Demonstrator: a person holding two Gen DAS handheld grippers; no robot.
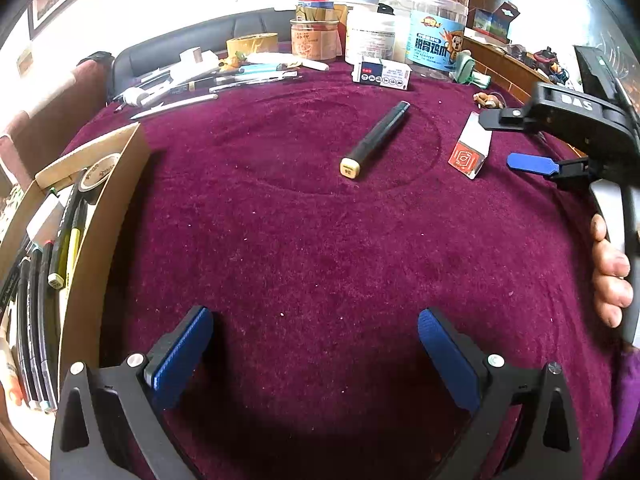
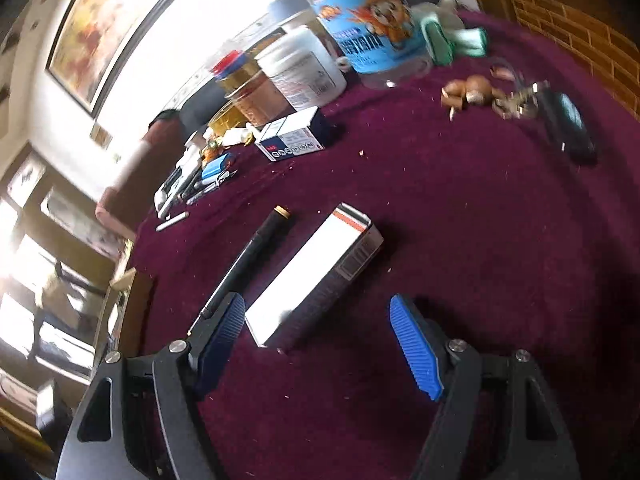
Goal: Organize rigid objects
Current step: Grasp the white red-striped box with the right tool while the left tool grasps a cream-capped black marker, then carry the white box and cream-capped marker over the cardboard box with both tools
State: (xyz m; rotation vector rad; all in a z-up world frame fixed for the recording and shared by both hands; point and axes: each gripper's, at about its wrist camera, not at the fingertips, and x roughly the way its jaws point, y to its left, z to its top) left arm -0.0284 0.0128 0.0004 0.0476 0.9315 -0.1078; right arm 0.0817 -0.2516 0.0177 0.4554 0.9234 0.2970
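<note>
The black marker (image 1: 375,140) lies loose in the middle of the maroon-covered table (image 1: 320,248), with a small white-and-red box (image 1: 469,151) just to its right. The cardboard box (image 1: 100,216) at the left edge holds pens and tape. The left gripper (image 1: 316,356) hovers with jaws wide and empty. The right gripper (image 2: 320,344), jaws wide too, hangs close over the small box's near end.

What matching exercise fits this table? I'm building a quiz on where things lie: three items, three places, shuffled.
Items:
1. black marker
2. small white-and-red box
3. tape roll

Places:
A. far edge, beside the jars
B. middle of the maroon cloth
C. near the right gripper

Pairs: 1-B, 2-C, 3-A
</note>
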